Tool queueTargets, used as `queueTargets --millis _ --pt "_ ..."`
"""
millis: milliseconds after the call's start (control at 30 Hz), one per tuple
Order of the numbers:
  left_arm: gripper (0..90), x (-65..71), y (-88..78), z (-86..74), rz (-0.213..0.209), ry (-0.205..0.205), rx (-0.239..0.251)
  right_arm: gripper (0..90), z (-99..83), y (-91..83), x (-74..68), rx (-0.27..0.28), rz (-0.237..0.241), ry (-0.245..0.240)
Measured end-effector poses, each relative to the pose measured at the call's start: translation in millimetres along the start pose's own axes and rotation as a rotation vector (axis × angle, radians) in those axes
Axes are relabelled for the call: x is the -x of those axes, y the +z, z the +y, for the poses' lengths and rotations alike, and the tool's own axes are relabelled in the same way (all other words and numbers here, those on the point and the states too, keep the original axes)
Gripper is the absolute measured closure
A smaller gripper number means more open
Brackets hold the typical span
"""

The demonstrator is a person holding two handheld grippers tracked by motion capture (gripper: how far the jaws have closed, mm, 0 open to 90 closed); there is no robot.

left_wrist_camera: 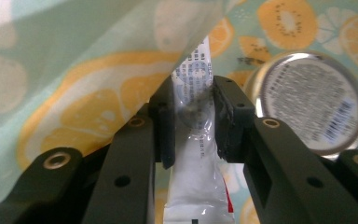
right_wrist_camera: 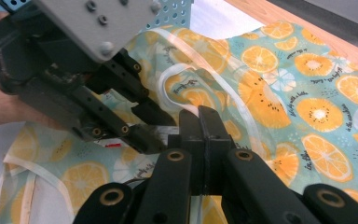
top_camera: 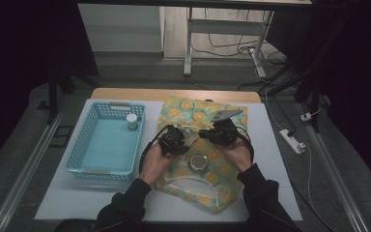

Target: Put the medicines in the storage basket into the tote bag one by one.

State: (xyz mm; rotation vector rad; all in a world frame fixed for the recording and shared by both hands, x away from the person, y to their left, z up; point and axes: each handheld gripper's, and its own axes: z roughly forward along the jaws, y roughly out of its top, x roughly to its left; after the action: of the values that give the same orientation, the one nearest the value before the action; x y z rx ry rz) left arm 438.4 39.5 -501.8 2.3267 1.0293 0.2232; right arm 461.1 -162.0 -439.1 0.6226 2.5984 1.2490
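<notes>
A teal cloth bag (top_camera: 183,108) printed with orange slices lies on the white board. My left gripper (left_wrist_camera: 193,100) is shut on a white printed sachet (left_wrist_camera: 196,177), held just under a lifted fold of the bag (left_wrist_camera: 74,70). My right gripper (right_wrist_camera: 201,114) is shut on the bag's white-trimmed edge (right_wrist_camera: 186,74) and holds it up. In the right gripper view the left gripper (right_wrist_camera: 156,128) sits close beside it at the left. In the high view both grippers, left (top_camera: 176,140) and right (top_camera: 212,133), meet over the middle of the bag. A round silver tin (top_camera: 199,162) rests on the bag just below them.
A blue perforated basket (top_camera: 77,154) stands left of the bag, with a small white-capped jar (top_camera: 132,121) in its far right corner. The tin (left_wrist_camera: 307,100) lies close to the right of my left jaws. A wooden strip (top_camera: 174,93) borders the table's far edge.
</notes>
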Motion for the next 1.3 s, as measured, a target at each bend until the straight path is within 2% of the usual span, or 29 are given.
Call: queueTargets --millis 333,567,833,1100,1300 --pt "71.0 -7.6 15.8 -2.2 0.007 -0.019 -0.017 90.0 -2.0 4.1 0.2 -0.013 -0.003 0.004" --pt "69.5 -8.3 18.5 -2.1 0.003 -0.013 -0.006 90.0 -2.9 5.7 0.4 -0.017 -0.002 0.004" --pt "59.6 -3.0 4.8 2.2 -0.008 0.001 0.037 90.0 -2.6 3.4 1.5 -0.011 -0.002 0.003" --pt "49.6 8.4 -11.7 4.1 -0.034 0.052 0.064 90.0 -2.9 1.6 3.0 -0.006 -0.003 0.008" --pt "41.2 13.3 -27.1 3.8 -0.087 0.047 0.105 90.0 -3.1 1.6 3.4 -0.007 -0.004 0.007"
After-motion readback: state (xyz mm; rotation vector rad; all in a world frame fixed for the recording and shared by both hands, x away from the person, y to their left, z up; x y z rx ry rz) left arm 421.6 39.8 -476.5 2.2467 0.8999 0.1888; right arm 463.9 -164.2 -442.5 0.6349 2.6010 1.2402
